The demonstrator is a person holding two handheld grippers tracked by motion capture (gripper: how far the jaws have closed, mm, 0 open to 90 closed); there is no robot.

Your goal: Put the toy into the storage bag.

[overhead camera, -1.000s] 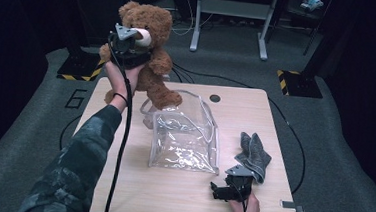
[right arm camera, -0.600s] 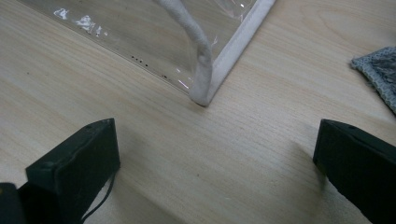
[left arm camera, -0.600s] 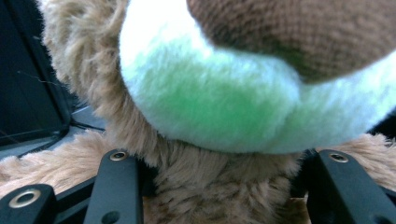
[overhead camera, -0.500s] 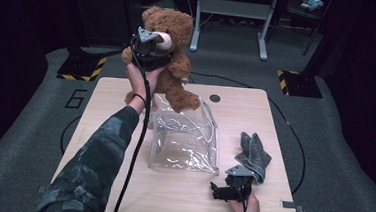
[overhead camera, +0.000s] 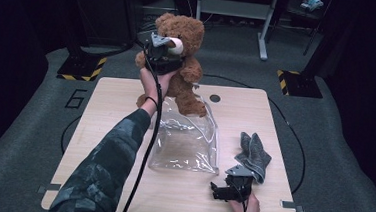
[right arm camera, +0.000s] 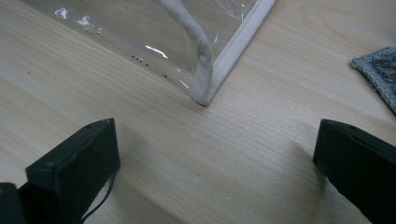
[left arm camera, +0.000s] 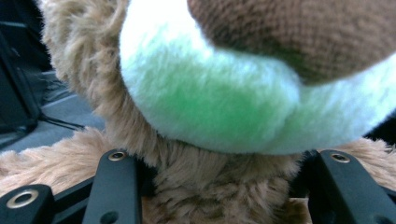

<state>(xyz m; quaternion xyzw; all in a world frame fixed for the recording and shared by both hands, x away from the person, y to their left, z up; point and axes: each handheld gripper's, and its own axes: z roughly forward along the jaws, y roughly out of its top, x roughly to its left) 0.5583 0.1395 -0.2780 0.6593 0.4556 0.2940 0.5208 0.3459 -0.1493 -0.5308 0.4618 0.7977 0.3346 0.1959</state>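
A brown teddy bear (overhead camera: pixel 186 86) with a white muzzle hangs in the air over the far edge of the wooden table (overhead camera: pixel 100 115). My left gripper (overhead camera: pixel 166 60) is shut on its neck. In the left gripper view the black jaws press into the fur on both sides of the neck (left arm camera: pixel 219 172), under the muzzle (left arm camera: pixel 210 98). The bear's feet dangle just above the far end of a clear plastic bag (overhead camera: pixel 186 143) lying mid-table. My right gripper (overhead camera: pixel 218 191) rests open on the table near the front right, its jaws (right arm camera: pixel 217 140) facing the bag's white-trimmed corner (right arm camera: pixel 205 88) with nothing between them.
A folded grey cloth (overhead camera: pixel 254 150) lies right of the bag, just beyond my right gripper; its edge shows as grey cloth (right arm camera: pixel 380 70) at the right of the right gripper view. A dark round hole (overhead camera: pixel 215 98) marks the table's far side. Dark floor and stands surround the table.
My left hand has carried the bear to the right and a little lower, from beyond the table's far left to above the bag's far end. The right gripper has stayed put.
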